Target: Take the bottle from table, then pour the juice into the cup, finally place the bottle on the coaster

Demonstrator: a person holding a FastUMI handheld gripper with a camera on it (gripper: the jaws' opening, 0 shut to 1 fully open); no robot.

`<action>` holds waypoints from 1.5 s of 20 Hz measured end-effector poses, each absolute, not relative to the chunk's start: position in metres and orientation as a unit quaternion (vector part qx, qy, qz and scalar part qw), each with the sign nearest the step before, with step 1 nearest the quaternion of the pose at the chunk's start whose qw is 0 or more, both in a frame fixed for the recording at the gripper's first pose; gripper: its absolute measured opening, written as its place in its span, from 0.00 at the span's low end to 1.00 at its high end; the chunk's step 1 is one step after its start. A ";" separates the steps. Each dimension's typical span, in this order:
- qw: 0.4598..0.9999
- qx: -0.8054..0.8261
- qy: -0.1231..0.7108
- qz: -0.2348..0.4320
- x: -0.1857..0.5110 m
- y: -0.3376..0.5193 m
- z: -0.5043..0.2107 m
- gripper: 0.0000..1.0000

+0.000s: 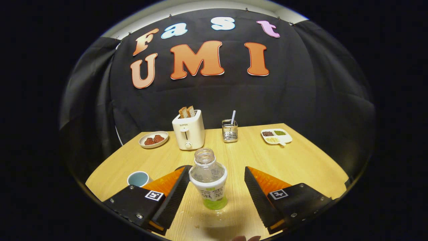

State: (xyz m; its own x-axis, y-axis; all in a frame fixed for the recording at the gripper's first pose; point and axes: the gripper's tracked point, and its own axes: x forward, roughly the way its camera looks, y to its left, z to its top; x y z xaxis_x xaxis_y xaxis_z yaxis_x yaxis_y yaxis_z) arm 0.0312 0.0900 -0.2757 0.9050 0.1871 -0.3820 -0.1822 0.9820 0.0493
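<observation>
A wooden desk (301,160) carries everything, backed by the booth's black cloth wall. The gripper (214,185) sits low over the near part of the desk with its fingers spread wide; the left finger (174,195) stands just beside the bottle, perhaps brushing it, while the right finger (259,197) is clearly apart from it. A white toaster (188,132) with two slices of bread in its slots stands toward the far edge. The bottle (209,179) stands upright between the fingers, uncapped, clear, with a little green juice at its bottom. Far right lies a divided white dish (276,136); far left, a small plate (153,139) with reddish pieces. A wire holder (229,130) with a straw stands right of the toaster. The cup (138,178) stands left of the left finger. A dark coaster (183,167) peeks out behind that finger's tip
</observation>
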 end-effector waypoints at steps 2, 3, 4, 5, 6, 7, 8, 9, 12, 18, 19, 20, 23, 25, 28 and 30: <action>0.973 0.006 0.208 0.097 0.031 0.092 -0.286 0.98; 0.972 0.003 0.214 0.098 0.031 0.094 -0.293 0.98; 0.970 0.001 0.220 0.099 0.032 0.094 -0.299 0.99; 0.969 0.000 0.225 0.100 0.031 0.095 -0.305 0.99; 0.968 0.000 0.231 0.100 0.032 0.096 -0.311 0.99; 0.967 -0.001 0.235 0.102 0.034 0.097 -0.315 0.99; 0.965 -0.006 0.242 0.103 0.035 0.098 -0.322 0.99; 0.964 -0.010 0.247 0.102 0.037 0.098 -0.327 0.99; 0.958 -0.010 0.267 0.105 0.038 0.101 -0.341 0.98; 0.950 -0.016 0.302 0.082 0.035 0.097 -0.339 0.56; 0.949 -0.012 0.306 0.078 0.033 0.097 -0.333 0.55; 0.948 -0.008 0.307 0.079 0.031 0.100 -0.326 0.53; 0.949 -0.032 0.304 0.081 0.027 0.107 -0.305 0.53; 0.948 -0.078 0.297 0.080 0.028 0.111 -0.292 0.53; 0.944 -0.154 0.280 0.082 0.029 0.118 -0.270 0.53; 0.938 -0.203 0.271 0.078 0.030 0.123 -0.262 0.53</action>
